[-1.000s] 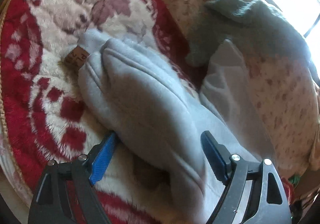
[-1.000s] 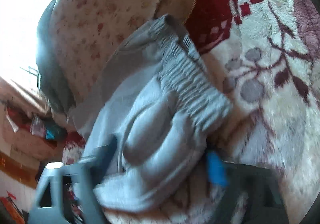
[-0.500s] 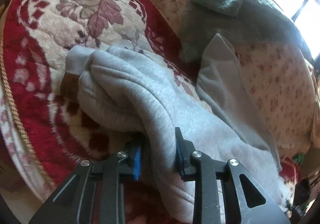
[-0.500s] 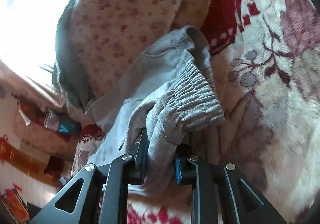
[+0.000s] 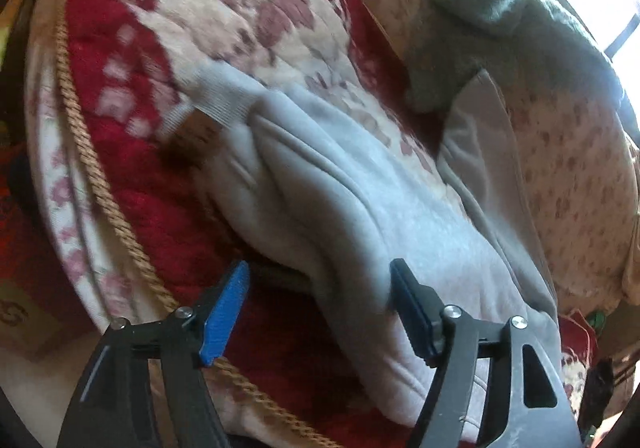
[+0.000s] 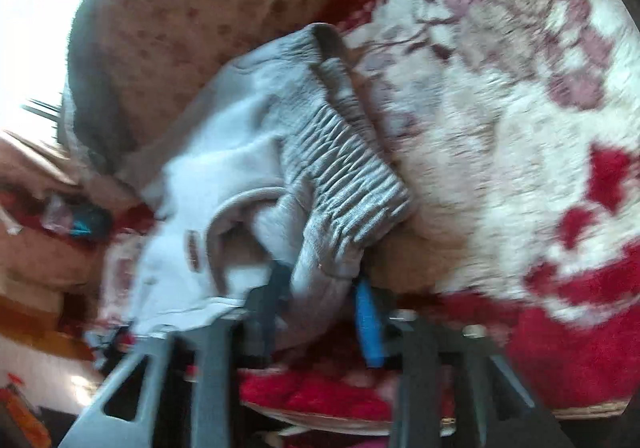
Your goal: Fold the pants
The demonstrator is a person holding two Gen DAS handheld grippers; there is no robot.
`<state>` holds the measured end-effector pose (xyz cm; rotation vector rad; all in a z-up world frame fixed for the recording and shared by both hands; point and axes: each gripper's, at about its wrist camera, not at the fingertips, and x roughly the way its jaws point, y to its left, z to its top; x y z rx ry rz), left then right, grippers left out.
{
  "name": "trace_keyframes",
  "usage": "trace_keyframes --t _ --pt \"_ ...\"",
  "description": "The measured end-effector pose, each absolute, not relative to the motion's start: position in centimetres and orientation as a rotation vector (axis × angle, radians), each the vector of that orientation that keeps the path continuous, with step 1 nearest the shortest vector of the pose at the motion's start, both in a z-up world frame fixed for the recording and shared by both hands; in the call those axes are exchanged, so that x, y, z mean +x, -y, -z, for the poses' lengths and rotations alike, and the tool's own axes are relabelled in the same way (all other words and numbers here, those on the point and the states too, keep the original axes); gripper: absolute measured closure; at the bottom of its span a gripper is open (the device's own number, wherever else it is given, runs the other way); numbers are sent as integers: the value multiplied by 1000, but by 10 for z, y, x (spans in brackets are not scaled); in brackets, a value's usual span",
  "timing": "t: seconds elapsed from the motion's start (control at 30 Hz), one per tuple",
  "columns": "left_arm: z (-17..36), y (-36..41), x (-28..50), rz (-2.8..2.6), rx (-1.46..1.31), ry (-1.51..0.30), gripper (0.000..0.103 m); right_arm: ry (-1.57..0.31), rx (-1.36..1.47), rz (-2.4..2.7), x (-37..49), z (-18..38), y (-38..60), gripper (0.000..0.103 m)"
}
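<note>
Light grey sweatpants lie crumpled on a red and cream floral blanket. In the left wrist view a ribbed cuff points away, with a brown tag beside it. My left gripper straddles a fold of the leg. Its jaws are opening and the left blue pad stands clear of the cloth. In the right wrist view the gathered waistband bunches up. My right gripper is opening too, with waistband cloth loose between its pads; this view is blurred.
A beige flowered quilt lies behind the pants, with a dark grey-green garment and a pale cloth on it. The blanket's corded edge runs close by at the left. Clutter sits beyond the bed.
A second ago both grippers stood open around the cloth, then pinched it; now both have spread apart again. Both hands have shifted toward the blanket's near edge.
</note>
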<state>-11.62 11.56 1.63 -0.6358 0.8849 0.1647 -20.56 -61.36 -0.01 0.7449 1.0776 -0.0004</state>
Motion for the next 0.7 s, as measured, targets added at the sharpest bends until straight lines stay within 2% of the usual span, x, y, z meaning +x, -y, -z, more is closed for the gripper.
trace_keyframes --t 0.03,0.27,0.33,0.53,0.7 --pt "-17 -120 -117 -166 -641 -877 29 -1068 699 38 -208 -9 619 31" --pt "-30 -142 -127 -247 -677 -800 29 -938 726 58 -215 -59 643 25" --pt "-35 -147 -135 -292 -637 -793 29 -944 706 7 -207 -63 626 24" --pt "-15 -160 -139 -294 -594 -920 29 -1022 563 -247 -168 -64 539 22" --pt "-4 -155 -119 -277 -579 -928 29 -1048 538 -368 -149 -62 492 22"
